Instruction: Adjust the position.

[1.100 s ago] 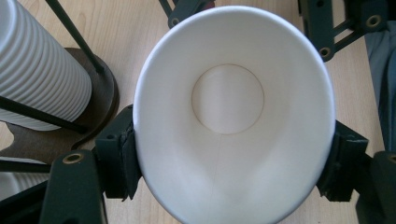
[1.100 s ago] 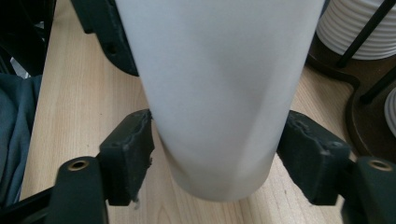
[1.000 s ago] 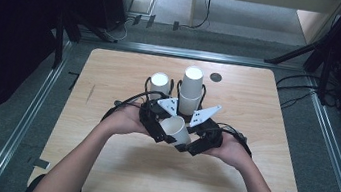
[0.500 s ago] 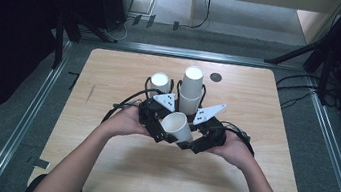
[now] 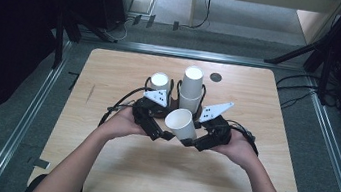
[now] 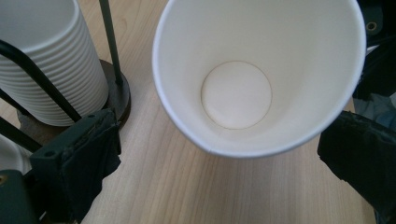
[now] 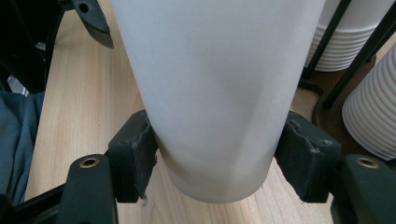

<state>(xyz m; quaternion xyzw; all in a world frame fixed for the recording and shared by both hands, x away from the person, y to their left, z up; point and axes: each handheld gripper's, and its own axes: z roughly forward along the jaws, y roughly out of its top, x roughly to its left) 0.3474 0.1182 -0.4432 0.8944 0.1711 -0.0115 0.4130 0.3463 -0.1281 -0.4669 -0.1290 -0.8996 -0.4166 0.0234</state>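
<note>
A single white paper cup (image 5: pixel 182 123) hangs tilted over the middle of the table, its mouth turned toward my left gripper (image 5: pixel 162 133). My right gripper (image 7: pixel 218 164) is shut on the cup (image 7: pixel 215 93) near its base, one pad on each side. In the left gripper view I look straight into the cup (image 6: pixel 236 93). There my left gripper (image 6: pixel 217 167) stands open, its jaws wide apart on either side of the rim.
Just behind the grippers, a black wire holder carries two stacks of white cups: a shorter one (image 5: pixel 160 82) and a taller one (image 5: pixel 192 86). A dark round spot (image 5: pixel 216 77) marks the wooden table (image 5: pixel 256 189) farther back. Dark floor surrounds the table.
The held cup has risen slightly and shifted a little to the right with the right gripper. Both hands have otherwise stayed close together.
</note>
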